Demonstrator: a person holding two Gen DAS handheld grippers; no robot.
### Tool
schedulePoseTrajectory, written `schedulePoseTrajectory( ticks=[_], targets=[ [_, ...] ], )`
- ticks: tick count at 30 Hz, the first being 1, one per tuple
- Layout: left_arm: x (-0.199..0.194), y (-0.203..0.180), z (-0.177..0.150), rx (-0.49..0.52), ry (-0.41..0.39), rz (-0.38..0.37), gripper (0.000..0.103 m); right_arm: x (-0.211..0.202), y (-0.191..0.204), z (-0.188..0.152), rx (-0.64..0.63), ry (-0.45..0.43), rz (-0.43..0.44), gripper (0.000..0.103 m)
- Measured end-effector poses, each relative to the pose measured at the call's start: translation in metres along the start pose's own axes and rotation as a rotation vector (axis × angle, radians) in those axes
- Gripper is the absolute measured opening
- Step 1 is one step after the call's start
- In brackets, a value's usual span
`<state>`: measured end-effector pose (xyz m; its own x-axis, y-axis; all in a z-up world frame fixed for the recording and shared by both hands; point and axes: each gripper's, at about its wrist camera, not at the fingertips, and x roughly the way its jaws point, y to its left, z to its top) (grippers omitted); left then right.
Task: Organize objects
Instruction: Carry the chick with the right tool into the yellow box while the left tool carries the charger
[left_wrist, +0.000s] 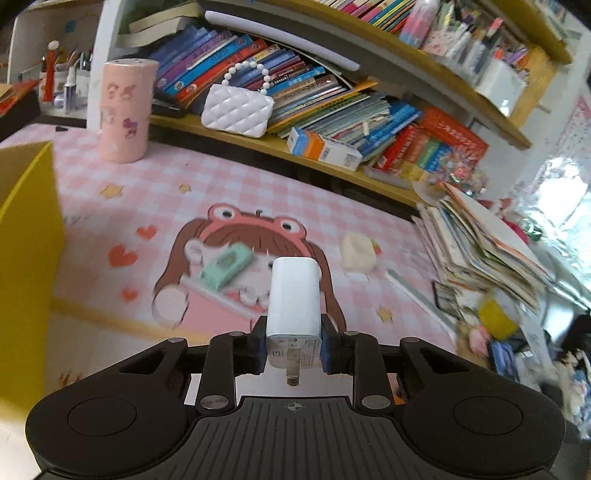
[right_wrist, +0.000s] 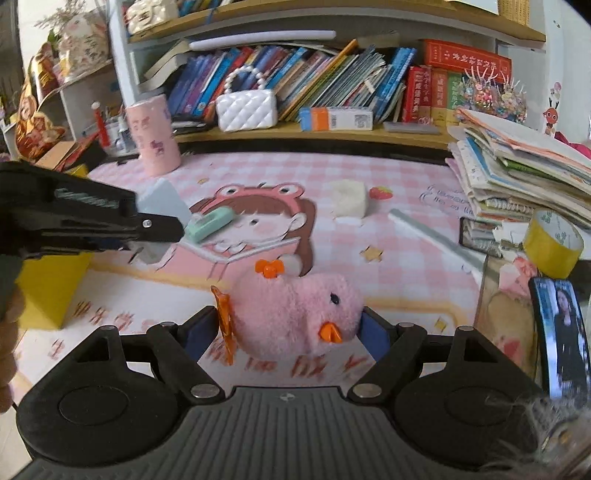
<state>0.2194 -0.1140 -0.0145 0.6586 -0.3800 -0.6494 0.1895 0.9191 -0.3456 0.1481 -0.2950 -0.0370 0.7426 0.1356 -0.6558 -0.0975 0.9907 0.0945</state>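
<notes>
A: A child's study corner: a table under a pink checked mat (right_wrist: 388, 177) with a frog-hat girl printed on it, and crammed bookshelves behind.

B: Where are the things being sorted?

A: Start from the yellow box (left_wrist: 29, 236). The left claw (left_wrist: 293, 347) is clamped on a white charger (left_wrist: 294, 299), prongs toward the camera, held off the mat just right of that box. I judge it's gripped at its base so it can be dropped in.

B: And the other claw?

A: The right claw (right_wrist: 291, 332) has its pads against both sides of a pink chick (right_wrist: 295, 317), so I read it as closed on it. It sits further right of the box, nearer the mat's front edge.

B: Is anything in the box?

A: I can't tell; only its outer walls show.

B: What's left on the mat?

A: Beyond the box, a mint eraser (right_wrist: 209, 222) on the girl's face, then a cream block (right_wrist: 349, 202). A pink canister (right_wrist: 153, 134) stands behind the box. The tape roll (right_wrist: 553, 243) sits far right.
</notes>
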Motion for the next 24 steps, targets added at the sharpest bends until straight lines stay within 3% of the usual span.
schedulePoseTrajectory(
  ticks=[6, 17, 24],
  targets=[
    [-0.044, 0.026, -0.030, -0.008, 0.017, -0.018, 0.025, -0.015, 0.040, -0.019, -0.037, 0.027, 0.007, 0.080],
    [-0.117, 0.087, -0.063, -0.079, -0.022, 0.001, 0.025, -0.037, 0.126, -0.037, -0.118, 0.022, 0.052, 0.080],
    [-0.161, 0.139, -0.090, -0.159, -0.035, 0.066, 0.025, -0.049, 0.180, -0.052, -0.179, 0.029, 0.110, 0.080]
  ],
)
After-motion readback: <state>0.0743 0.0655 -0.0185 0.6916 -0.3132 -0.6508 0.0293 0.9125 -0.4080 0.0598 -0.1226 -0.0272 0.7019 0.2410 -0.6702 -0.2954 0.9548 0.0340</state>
